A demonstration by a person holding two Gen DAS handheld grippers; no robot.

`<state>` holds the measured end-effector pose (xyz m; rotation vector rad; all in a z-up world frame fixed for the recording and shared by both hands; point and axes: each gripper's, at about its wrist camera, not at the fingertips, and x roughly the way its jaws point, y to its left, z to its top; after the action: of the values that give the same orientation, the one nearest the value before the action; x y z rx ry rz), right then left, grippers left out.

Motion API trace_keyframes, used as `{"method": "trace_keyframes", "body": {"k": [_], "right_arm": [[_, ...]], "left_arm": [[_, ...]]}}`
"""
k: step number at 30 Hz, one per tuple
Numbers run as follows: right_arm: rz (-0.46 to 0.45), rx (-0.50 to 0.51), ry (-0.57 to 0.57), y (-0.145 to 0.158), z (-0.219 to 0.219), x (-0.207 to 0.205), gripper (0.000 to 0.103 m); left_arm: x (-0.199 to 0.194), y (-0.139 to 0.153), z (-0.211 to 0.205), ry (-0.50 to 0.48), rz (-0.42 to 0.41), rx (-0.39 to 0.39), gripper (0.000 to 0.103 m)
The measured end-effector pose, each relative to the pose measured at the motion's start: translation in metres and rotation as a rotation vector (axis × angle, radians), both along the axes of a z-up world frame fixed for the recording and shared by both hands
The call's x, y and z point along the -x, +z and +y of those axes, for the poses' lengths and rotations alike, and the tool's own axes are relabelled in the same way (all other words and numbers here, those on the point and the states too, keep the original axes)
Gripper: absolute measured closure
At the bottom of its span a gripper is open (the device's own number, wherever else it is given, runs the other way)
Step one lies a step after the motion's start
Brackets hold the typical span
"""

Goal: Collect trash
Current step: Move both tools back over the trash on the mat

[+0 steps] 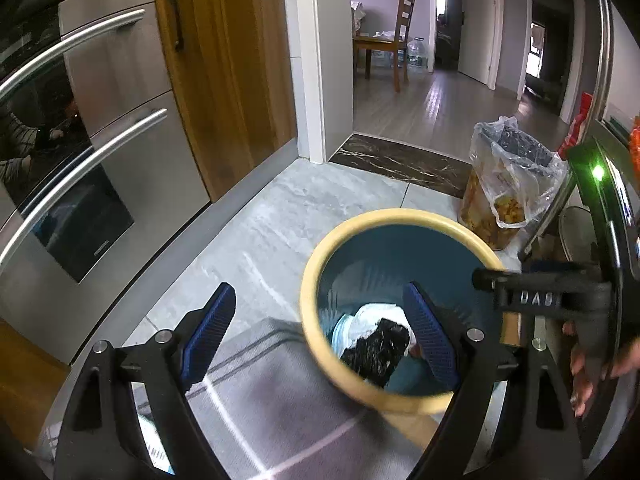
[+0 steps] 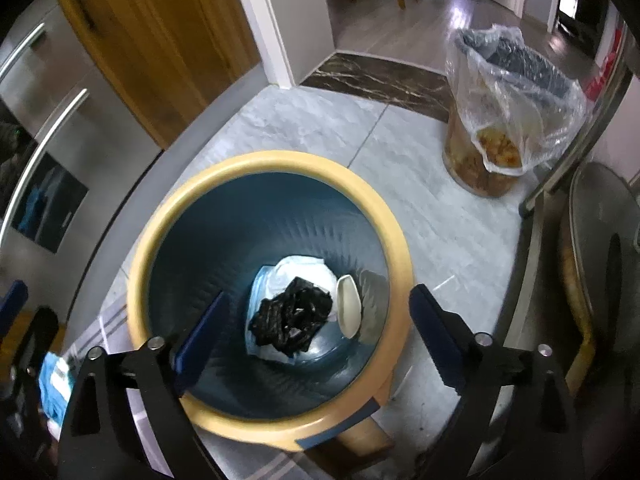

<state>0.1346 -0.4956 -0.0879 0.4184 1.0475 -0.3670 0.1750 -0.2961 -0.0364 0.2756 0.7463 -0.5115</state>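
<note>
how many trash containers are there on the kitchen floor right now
2. The blue bin with the yellow rim sits just below both grippers, and the bag-lined container stands farther off by the doorway. More could sit out of frame.

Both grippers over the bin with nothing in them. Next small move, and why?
Probably lift the right gripper clear of the blue bin and turn to look for more trash. Both it and the left gripper are open with nothing between the pads, and a black crumpled bag, white paper and a pale oval piece already lie at the bottom.
</note>
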Motion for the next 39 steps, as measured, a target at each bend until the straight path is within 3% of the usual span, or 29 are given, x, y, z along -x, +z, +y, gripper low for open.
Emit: {"method": "trace_keyframes", "body": {"k": [6,14,22,33,39], "right_arm": [[-0.049,0.046,0.046,0.029,0.029,0.014,0.008],[-0.111,0.043,0.033,0.061,0.066,0.042,0.008],[-0.122,0.029,0.077,0.072,0.108,0.063,0.008],[-0.126,0.023,0.165,0.079,0.172,0.074,0.007],[-0.111,0.012,0.238,0.070,0.202,0.065,0.007]], "left_arm": [[0.025,0.021,0.046,0.040,-0.002,0.059,0.006],[0.061,0.041,0.106,0.087,-0.030,0.038,0.006],[0.092,0.059,0.172,0.143,-0.069,0.022,0.006],[0.103,0.048,0.252,0.303,-0.077,0.030,0.006],[0.093,0.041,0.299,0.408,-0.049,0.079,0.006]]}}
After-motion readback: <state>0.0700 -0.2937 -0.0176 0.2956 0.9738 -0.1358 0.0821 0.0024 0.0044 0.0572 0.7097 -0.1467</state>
